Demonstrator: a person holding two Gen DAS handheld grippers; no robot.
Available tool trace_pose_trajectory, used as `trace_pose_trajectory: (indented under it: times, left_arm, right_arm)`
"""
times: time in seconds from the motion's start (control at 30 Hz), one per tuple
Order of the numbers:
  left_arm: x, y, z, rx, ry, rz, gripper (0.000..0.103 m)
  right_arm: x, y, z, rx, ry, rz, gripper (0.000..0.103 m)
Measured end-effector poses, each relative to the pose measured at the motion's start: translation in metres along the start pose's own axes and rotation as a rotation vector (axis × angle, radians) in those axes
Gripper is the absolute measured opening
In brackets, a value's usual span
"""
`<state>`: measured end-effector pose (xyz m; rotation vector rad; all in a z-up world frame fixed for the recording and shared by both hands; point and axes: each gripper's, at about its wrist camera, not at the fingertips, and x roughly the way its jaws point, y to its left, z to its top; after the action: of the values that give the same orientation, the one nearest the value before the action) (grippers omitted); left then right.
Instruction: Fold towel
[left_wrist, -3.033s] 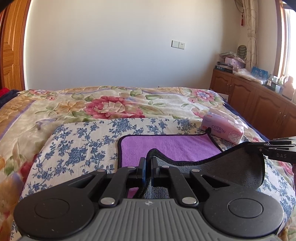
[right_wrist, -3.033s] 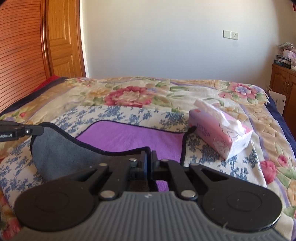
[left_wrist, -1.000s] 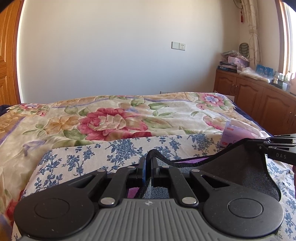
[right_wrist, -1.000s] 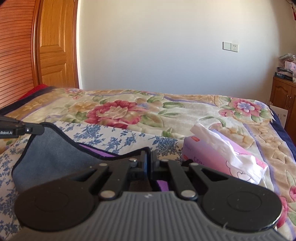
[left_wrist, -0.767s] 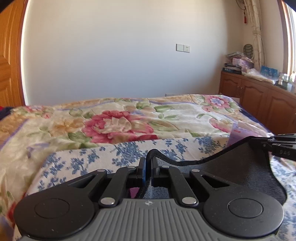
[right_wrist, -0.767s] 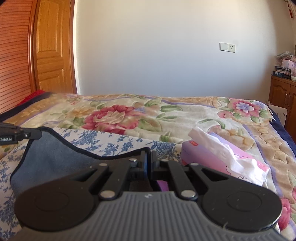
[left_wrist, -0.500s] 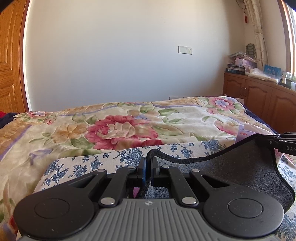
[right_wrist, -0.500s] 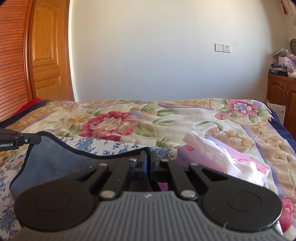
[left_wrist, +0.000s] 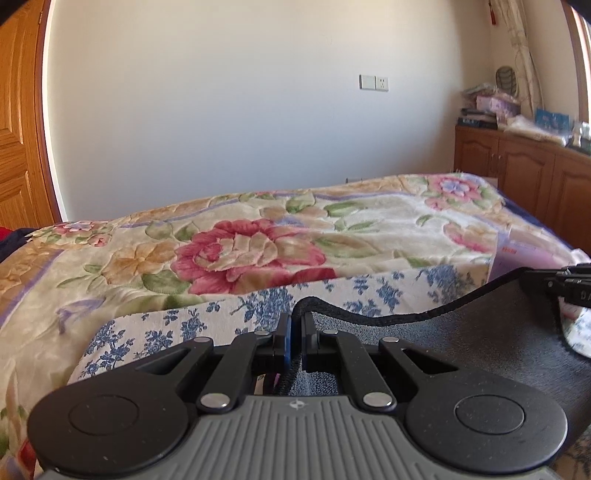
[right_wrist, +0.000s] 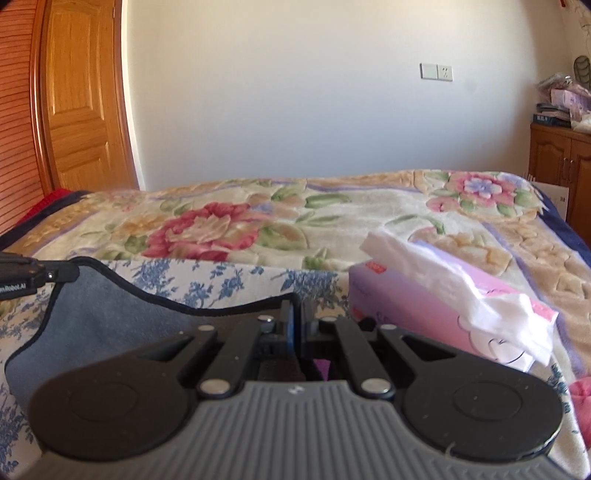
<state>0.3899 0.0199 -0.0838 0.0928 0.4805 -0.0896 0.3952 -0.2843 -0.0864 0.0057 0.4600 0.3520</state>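
I hold the limp grey-backed purple towel (left_wrist: 461, 343) by its corners — left gripper (left_wrist: 296, 332) and right gripper (right_wrist: 295, 321) both clamped on its sagging hem

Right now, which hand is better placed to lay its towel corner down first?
Left, marginally. Both tongs, left and right, are shut on the grey black-edged towel, but the pink tissue pack crowds the right one; blue-flowered cloth ahead of the left lies bare.
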Motion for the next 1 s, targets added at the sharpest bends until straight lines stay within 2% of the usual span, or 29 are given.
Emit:
trace_pose_trajectory:
  times: [0.4, 0.5, 0.53, 0.57, 0.6, 0.63, 0.67, 0.73, 0.87, 1.0]
  left_arm:
    - [0.021, -0.004, -0.013, 0.03, 0.05, 0.023, 0.007]
    - [0.02, -0.004, -0.014, 0.025, 0.057, 0.023, 0.022]
    - [0.018, -0.004, -0.014, 0.024, 0.056, 0.021, 0.028]
    - [0.017, -0.004, -0.014, 0.024, 0.056, 0.018, 0.034]
    - [0.015, -0.004, -0.013, 0.022, 0.054, 0.015, 0.037]
    - [0.013, -0.003, -0.013, 0.018, 0.052, 0.013, 0.045]
    - [0.01, -0.003, -0.012, 0.015, 0.052, 0.013, 0.052]
    - [0.005, -0.002, -0.01, 0.008, 0.051, 0.012, 0.056]
    - [-0.009, -0.002, -0.006, -0.006, 0.049, 0.005, 0.071]
    - [-0.025, -0.004, -0.002, -0.005, 0.045, 0.007, 0.078]
  right_arm:
    - [0.008, -0.005, -0.007, 0.002, 0.049, -0.02, 0.006]
    - [0.006, -0.006, -0.006, 0.004, 0.057, -0.027, 0.016]
    - [0.005, -0.006, -0.005, 0.001, 0.061, -0.031, 0.025]
    - [0.003, -0.006, -0.005, 0.001, 0.061, -0.037, 0.04]
    - [0.001, -0.006, -0.005, 0.0, 0.06, -0.042, 0.046]
    - [-0.001, -0.006, -0.004, -0.002, 0.062, -0.048, 0.052]
    - [-0.002, -0.006, -0.003, -0.005, 0.065, -0.049, 0.052]
    - [-0.007, -0.005, -0.001, -0.007, 0.074, -0.051, 0.052]
    - [-0.015, 0.001, 0.005, -0.018, 0.081, -0.048, 0.052]
    - [-0.027, 0.008, 0.009, -0.026, 0.088, -0.047, 0.052]
